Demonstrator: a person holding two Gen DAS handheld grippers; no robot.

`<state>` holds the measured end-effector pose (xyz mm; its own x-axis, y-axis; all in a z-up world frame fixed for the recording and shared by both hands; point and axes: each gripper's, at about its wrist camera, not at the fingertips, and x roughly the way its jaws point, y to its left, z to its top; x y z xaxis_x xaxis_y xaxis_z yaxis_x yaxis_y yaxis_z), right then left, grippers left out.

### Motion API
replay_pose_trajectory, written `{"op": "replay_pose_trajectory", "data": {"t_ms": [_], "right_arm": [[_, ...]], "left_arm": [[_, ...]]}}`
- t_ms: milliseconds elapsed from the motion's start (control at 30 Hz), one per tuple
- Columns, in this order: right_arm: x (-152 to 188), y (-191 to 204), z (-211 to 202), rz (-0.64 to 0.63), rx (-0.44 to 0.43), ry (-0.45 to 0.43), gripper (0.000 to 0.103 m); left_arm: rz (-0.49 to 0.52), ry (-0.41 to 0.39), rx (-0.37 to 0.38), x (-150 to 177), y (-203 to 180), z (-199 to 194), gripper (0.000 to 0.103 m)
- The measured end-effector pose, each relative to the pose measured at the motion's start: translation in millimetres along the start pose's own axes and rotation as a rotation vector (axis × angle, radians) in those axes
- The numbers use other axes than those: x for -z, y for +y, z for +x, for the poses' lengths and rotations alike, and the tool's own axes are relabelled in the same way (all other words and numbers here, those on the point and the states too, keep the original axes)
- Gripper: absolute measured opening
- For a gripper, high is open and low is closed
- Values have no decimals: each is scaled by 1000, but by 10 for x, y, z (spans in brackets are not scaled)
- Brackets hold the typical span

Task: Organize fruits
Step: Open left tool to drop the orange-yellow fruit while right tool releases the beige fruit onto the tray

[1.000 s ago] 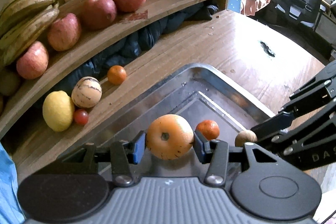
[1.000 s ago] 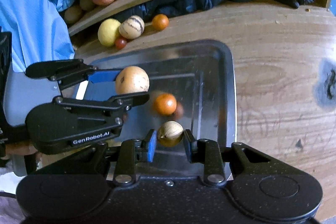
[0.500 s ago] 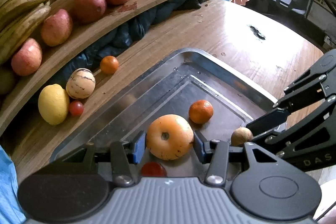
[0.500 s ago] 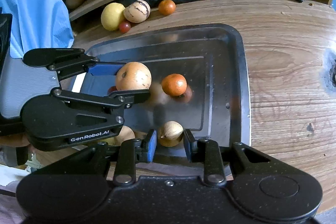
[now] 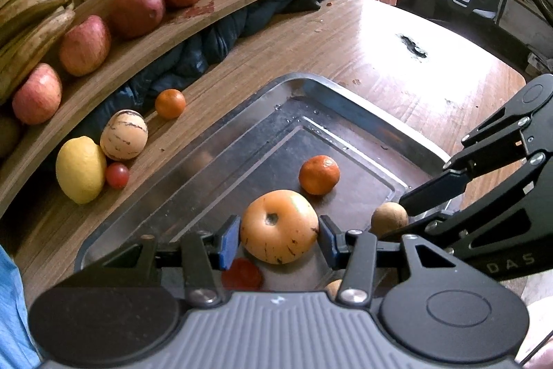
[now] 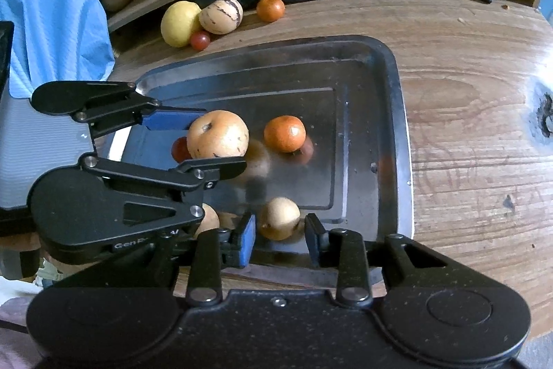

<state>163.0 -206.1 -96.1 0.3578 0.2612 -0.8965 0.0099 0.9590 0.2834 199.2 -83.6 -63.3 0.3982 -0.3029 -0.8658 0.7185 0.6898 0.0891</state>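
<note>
Left hand-held gripper (image 5: 279,239) pinching pale fruit (image 5: 279,226), right hand-held gripper (image 6: 280,239) just spreading, metal tray (image 6: 397,113), wooden table (image 6: 466,64)

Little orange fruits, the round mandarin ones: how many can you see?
2. One mandarin sits in the metal tray; the other mandarin lies on the wooden table beside the striped fruit. More may be hidden.

Bare tray (image 6: 366,113) right of tangerine (image 6: 284,133)

Two wrist views, each steeply downward, close over the desk; shared: metal tray (image 5: 363,113) (image 6: 397,113).
</note>
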Motion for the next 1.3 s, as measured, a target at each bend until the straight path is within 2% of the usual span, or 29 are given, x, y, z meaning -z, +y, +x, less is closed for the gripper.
{"op": "replay_pose_trajectory", "data": {"t_ms": [333,533,733,967,1167,1300], "right_arm": [[42,44,-75,-32,29,-11,49],[72,72,-196,-63,43,-20,59],[75,98,-301,-105,52,-20,75],[43,131,-324,-145,53,0,86],[4,185,-327,-216,51,23,93],[-19,238,-300,-266,43,49,96]], "left_arm": [[-23,-15,15,54,37,-80,58],[-49,-55,30,100,86,-255,68],[-74,-85,50,209,172,-482,82],[-119,-67,30,435,352,-703,94],[-153,-65,36,624,511,-857,99],[-159,-35,5,692,559,-884,99]]}}
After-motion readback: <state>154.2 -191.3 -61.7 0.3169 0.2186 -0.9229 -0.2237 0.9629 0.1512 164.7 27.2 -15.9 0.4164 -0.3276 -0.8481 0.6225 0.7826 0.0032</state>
